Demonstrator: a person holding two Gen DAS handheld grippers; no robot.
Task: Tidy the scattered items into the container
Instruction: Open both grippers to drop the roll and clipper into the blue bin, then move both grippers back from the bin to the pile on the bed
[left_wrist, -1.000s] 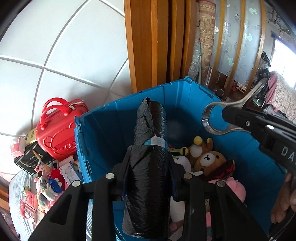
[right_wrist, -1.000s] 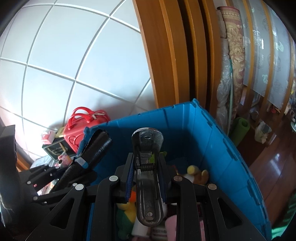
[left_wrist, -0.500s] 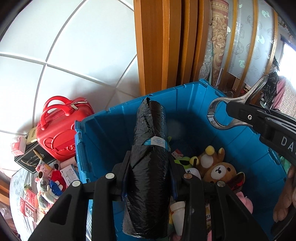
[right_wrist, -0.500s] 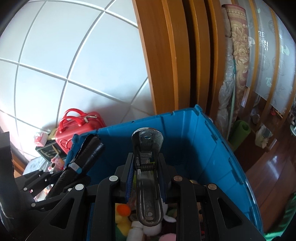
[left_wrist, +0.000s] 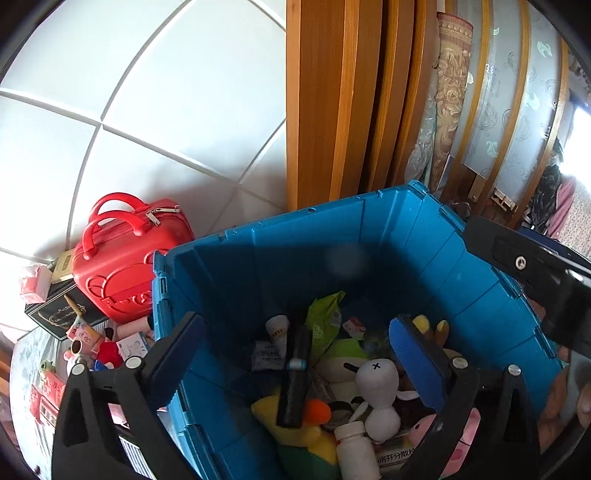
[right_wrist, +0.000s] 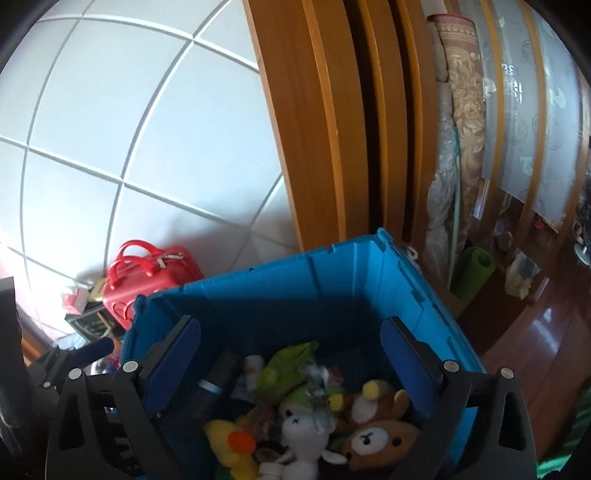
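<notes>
Jaws on my left gripper (left_wrist: 299, 363) are opening, spread wide with nothing pinched between the blue pads; the black roll (left_wrist: 294, 380) lies loose below them in the lower centre of the left wrist view, resting on the yellow plush (left_wrist: 291, 424) inside the blue container (left_wrist: 369, 236). Just right of the roll I see a white plush figure (left_wrist: 376, 391) and, at the bottom edge, a white bottle (left_wrist: 356, 450). My right gripper (right_wrist: 291, 354) is likewise opening, its pads far apart and clear of any item; in the right wrist view it hangs over the same container (right_wrist: 332, 273), above a green packet (right_wrist: 284, 365), a brown bear plush (right_wrist: 380, 439) and a crumpled metallic object I cannot identify. Outside the container, at the left of both views, a red case (left_wrist: 129, 254) stands against the white tiled wall (left_wrist: 147, 110), with small scattered items (left_wrist: 92, 343) below it on the surface at lower left. Wooden door frames (left_wrist: 332, 110) fill the upper centre.
</notes>
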